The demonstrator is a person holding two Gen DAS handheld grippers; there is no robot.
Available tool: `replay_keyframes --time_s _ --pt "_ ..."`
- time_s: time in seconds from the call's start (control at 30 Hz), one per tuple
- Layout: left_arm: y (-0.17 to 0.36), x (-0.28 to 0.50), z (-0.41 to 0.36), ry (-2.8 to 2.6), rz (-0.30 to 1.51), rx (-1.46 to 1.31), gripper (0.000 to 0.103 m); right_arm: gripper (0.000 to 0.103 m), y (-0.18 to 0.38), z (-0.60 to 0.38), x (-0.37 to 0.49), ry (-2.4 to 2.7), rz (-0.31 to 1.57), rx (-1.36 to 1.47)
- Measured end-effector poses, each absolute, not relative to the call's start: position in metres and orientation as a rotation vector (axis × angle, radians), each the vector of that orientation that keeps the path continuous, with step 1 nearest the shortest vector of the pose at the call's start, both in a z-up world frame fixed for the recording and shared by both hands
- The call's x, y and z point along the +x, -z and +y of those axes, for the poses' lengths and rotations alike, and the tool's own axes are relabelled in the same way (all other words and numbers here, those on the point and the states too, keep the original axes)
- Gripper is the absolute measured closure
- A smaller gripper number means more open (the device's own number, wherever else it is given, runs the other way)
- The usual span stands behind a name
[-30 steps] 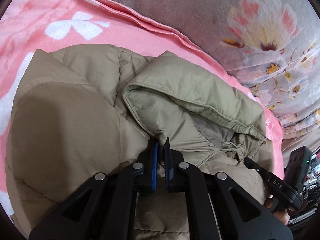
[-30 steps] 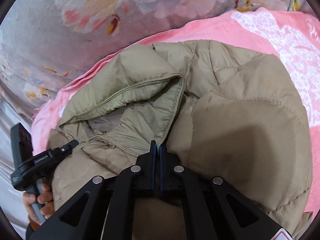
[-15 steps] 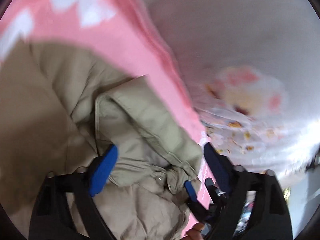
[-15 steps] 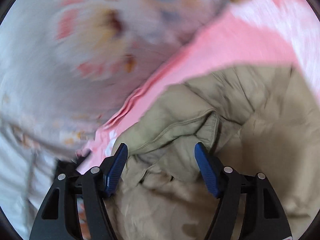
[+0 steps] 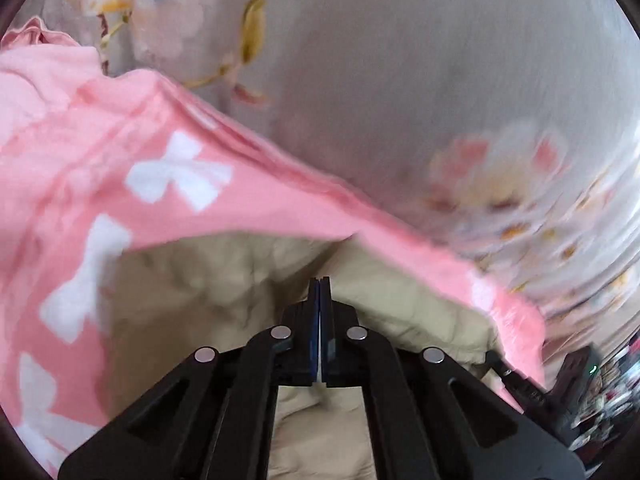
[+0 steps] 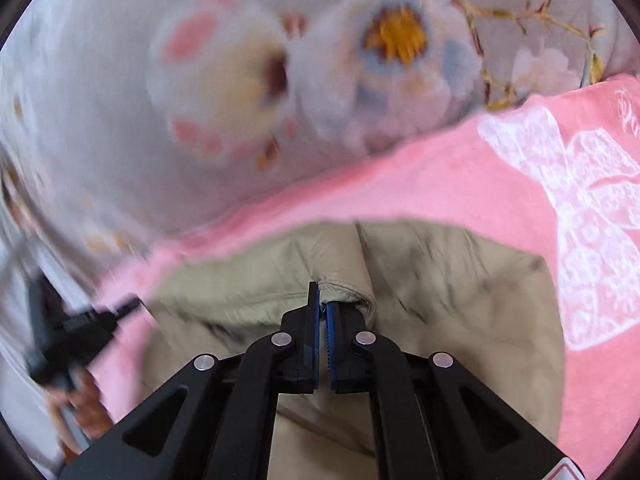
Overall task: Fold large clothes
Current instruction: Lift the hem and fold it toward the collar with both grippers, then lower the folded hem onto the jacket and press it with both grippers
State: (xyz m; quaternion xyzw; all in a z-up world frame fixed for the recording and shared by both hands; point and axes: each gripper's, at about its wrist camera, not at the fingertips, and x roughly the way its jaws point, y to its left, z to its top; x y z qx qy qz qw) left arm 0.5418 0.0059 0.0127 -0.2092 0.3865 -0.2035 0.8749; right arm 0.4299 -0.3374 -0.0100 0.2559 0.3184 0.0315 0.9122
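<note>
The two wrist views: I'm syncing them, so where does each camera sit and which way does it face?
Left wrist: on the left gripper, looking down along its shut fingers at the khaki jacket on the pink blanket.
Right wrist: on the right gripper, fingers pinching a jacket hem; the person's left hand shows.
Shared: jacket, blanket, floral sheet.

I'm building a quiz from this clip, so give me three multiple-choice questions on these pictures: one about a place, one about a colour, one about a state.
1. The beige padded jacket lies on:
A a wooden floor
B a pink blanket with white bows
C a metal rack

2. The pads of the right hand-held gripper are:
A blue
B red
C yellow

3. The right hand-held gripper is:
A wide open
B out of view
C shut on a jacket hem

B: pink blanket surrounds the jacket.
A: blue strips line the jaws.
C: a stitched hem sits pinched between the nearly closed jaws.
</note>
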Motion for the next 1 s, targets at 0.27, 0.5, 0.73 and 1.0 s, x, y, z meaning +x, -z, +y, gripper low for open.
replay_keyframes --time_s 0.27,0.5,0.73,1.0 --pt "-0.015 0.549 -0.004 0.611 0.844 -0.684 0.099 0.100 0.034 -0.330 0.436 -0.035 0.752 0.465" --pt "0.010 0.562 -0.046 0.472 0.923 -0.487 0.100 0.101 0.041 -0.317 0.439 -0.006 0.813 0.359" --pt "0.058 0.555 -0.046 0.449 0.989 -0.432 0.103 0.098 0.023 -0.318 0.421 0.007 0.810 0.365" --pt "0.065 0.550 -0.052 0.452 0.929 -0.415 0.103 0.099 -0.041 -0.256 0.423 -0.023 0.630 0.210"
